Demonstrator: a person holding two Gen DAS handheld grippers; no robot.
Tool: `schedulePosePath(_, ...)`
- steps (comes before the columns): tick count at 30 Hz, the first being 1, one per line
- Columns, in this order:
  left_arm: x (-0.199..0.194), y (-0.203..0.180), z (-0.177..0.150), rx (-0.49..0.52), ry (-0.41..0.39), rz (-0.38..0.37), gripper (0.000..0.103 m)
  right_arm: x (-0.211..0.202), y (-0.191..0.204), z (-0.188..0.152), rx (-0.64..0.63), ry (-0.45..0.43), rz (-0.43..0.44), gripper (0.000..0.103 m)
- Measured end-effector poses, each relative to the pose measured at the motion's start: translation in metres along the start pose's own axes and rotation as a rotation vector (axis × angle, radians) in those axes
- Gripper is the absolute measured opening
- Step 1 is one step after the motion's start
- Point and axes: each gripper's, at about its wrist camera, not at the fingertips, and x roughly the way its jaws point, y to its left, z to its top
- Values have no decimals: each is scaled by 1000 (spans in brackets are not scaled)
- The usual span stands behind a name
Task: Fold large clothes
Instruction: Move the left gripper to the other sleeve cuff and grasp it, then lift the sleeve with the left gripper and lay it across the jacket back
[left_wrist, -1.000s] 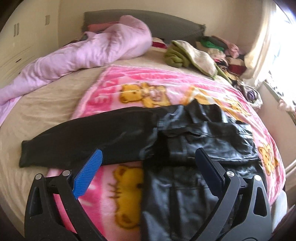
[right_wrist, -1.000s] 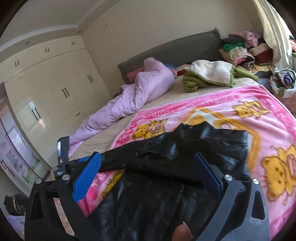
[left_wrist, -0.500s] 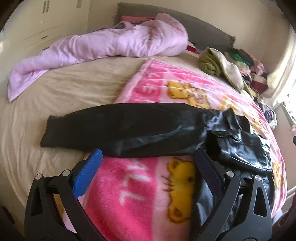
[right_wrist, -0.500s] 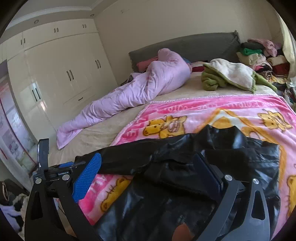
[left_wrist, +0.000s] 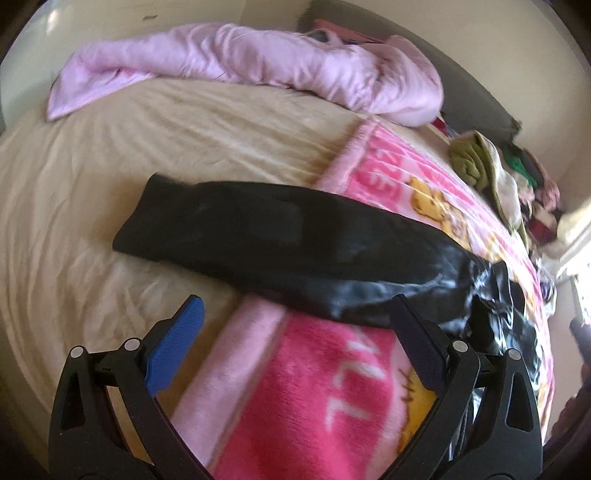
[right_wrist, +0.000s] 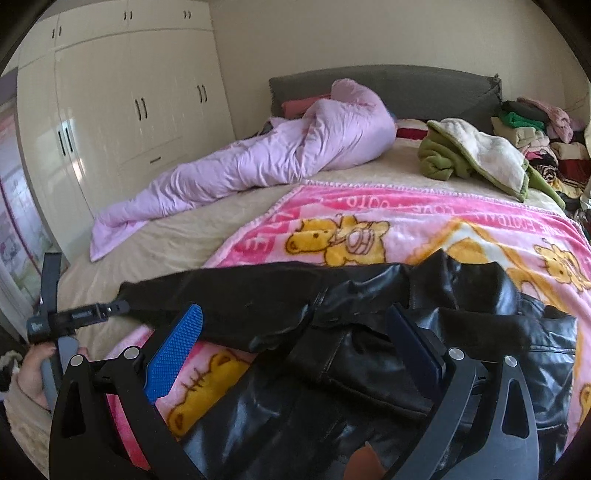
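Note:
A black leather jacket (right_wrist: 388, 354) lies on the pink bear-print blanket (right_wrist: 406, 229) over the bed. Its long black sleeve (left_wrist: 266, 240) stretches out to the left, its cuff resting on the beige sheet. My left gripper (left_wrist: 295, 325) hovers open just in front of the sleeve's middle, with nothing between its fingers. My right gripper (right_wrist: 295, 339) hangs open above the jacket's body near the shoulder, also holding nothing. The left gripper's handle and a hand (right_wrist: 48, 354) show at the left edge of the right wrist view.
A rumpled lilac duvet (right_wrist: 266, 155) lies along the far left of the bed (left_wrist: 92, 177). A green and cream fleece (right_wrist: 476, 155) sits near the grey headboard (right_wrist: 406, 88). Piled clothes (right_wrist: 535, 140) fill the far right corner. White wardrobes (right_wrist: 129, 103) stand on the left.
My left gripper has swung left along the sleeve, from over the jacket's body toward the cuff end. My right gripper has shifted slightly and stays over the jacket. Both stay open.

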Motion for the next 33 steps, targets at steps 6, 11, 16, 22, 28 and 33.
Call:
schedulePosePath(6,21,35,2,-100,33,2,94,28,6,-10,-7,47,7,99)
schedulePosePath(11,43,57,5,-204,63,-56,94,45,7,-20,0,79,0,99)
schedulePosePath(16,62,69,14,-306,26,-105,93,49,-1,-30,30,99,-3,99)
schedulePosePath(22,73,69,28,-353,-27,-121,27,41,-20,-39,71,105,-33,99)
schedulePosePath(28,45,40,40,-263,-120,-155,4,19,-51,-51,148,93,-74,99)
schedulePosePath(33,-9,-8,52,-137,-224,-206,0,-10,-75,-60,227,69,-85,99)
